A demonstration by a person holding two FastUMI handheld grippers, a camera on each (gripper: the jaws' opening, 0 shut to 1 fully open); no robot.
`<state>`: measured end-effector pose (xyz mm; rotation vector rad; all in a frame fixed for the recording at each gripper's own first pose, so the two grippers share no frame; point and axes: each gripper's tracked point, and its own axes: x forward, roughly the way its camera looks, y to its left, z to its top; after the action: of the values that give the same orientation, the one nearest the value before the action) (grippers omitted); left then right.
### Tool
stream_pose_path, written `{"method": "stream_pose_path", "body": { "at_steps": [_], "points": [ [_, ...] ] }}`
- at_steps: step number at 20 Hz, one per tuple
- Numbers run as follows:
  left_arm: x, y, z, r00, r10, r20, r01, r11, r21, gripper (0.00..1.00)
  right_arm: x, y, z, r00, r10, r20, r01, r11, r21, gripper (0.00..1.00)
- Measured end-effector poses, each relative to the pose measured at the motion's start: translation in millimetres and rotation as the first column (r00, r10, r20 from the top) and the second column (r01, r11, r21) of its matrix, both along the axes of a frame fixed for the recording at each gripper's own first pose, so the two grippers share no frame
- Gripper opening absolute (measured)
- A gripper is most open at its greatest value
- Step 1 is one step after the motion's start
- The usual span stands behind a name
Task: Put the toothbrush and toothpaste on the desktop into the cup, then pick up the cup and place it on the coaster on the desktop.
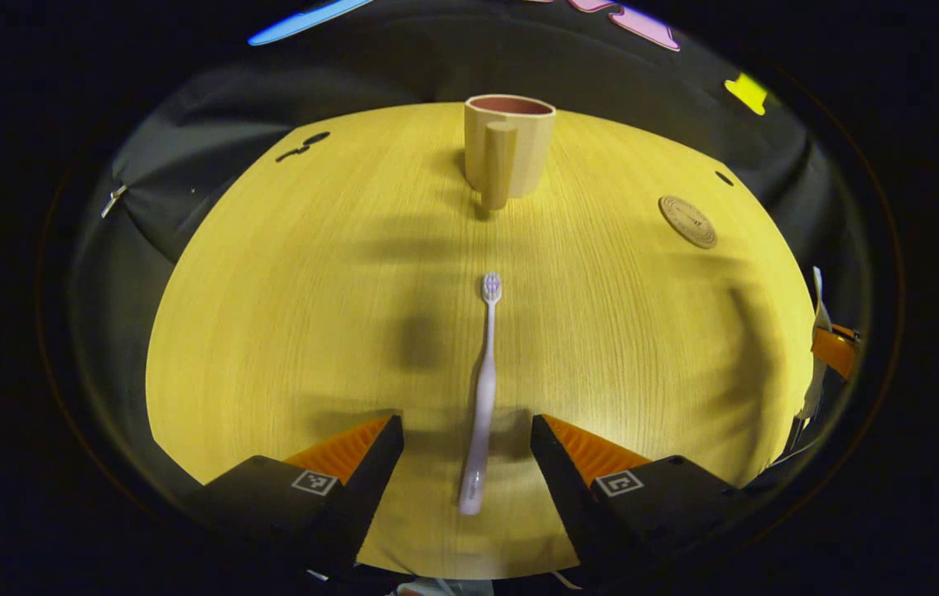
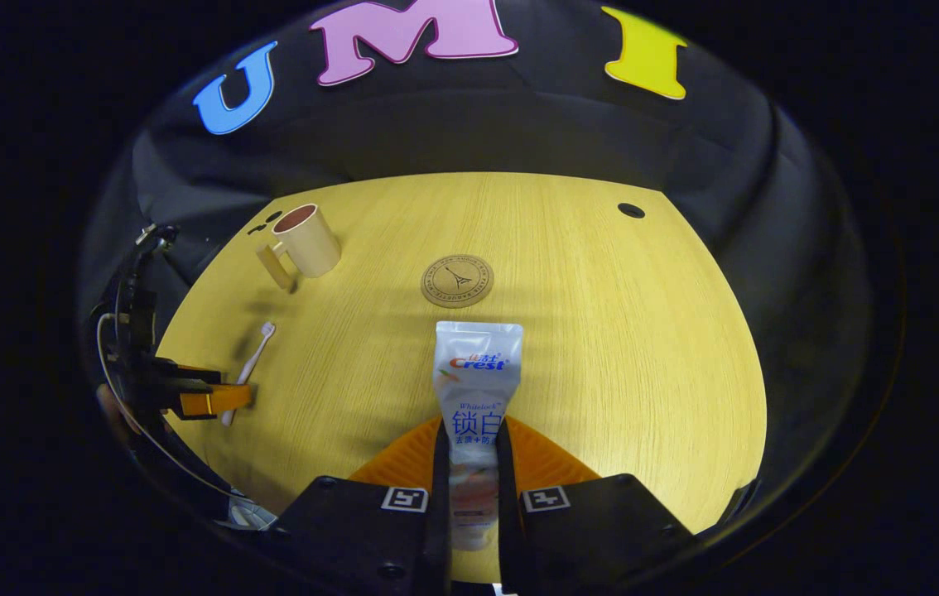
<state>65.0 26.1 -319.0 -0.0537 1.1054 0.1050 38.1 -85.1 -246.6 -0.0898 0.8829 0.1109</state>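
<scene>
A pale lilac toothbrush (image 1: 483,397) lies flat on the wooden desktop (image 1: 312,290), head pointing away, its handle between the fingers of my open left gripper (image 1: 467,439), which do not touch it. Beyond it stands a beige cup (image 1: 509,149), handle toward me. My right gripper (image 2: 469,463) is shut on a white toothpaste tube (image 2: 476,389), both fingers pressing its lower half. Ahead of the tube lies a round brown coaster (image 2: 457,281), also seen as the coaster (image 1: 687,221) at right. The cup (image 2: 304,242), toothbrush (image 2: 252,360) and left gripper (image 2: 204,399) show at the left.
The desktop (image 2: 602,331) has a small dark cable hole (image 2: 630,210) at its far right and dark cutouts (image 1: 302,146) at its far left. Black cloth walls close in behind. The right gripper's edge (image 1: 832,348) shows at the far right.
</scene>
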Motion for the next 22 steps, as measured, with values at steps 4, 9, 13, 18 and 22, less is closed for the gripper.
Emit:
{"method": "stream_pose_path", "body": {
  "at_steps": [4,9,13,18,22],
  "points": [
    [3.2,-4.2,-3.3,0.999,-0.029,-0.027,0.029,1.0,-0.004,0.89,1.3,-3.7,6.3,1.0,-0.019,0.02,0.019,1.0,0.014,0.27],
    [0.6,2.5,-3.6,0.993,-0.052,-0.108,0.051,0.999,-0.014,0.78,7.9,4.2,13.2,0.999,-0.017,0.045,0.015,0.999,0.041,0.27],
    [-1.2,9.1,-3.7,0.989,-0.037,-0.144,0.034,0.999,-0.02,0.38,16.1,11.7,21.9,0.998,-0.006,0.069,0.002,0.998,0.059,0.27],
    [-0.7,7.9,-3.3,0.989,-0.065,-0.136,0.063,0.998,-0.024,0.11,32.1,24.5,38.0,0.994,0.02,0.103,-0.028,0.997,0.075,0.27],
    [-2.6,3.0,-2.4,0.993,-0.058,-0.1,0.052,0.997,-0.058,0.07,53.1,45.2,59.7,0.987,0.057,0.153,-0.071,0.993,0.09,0.27]
  ]
}}
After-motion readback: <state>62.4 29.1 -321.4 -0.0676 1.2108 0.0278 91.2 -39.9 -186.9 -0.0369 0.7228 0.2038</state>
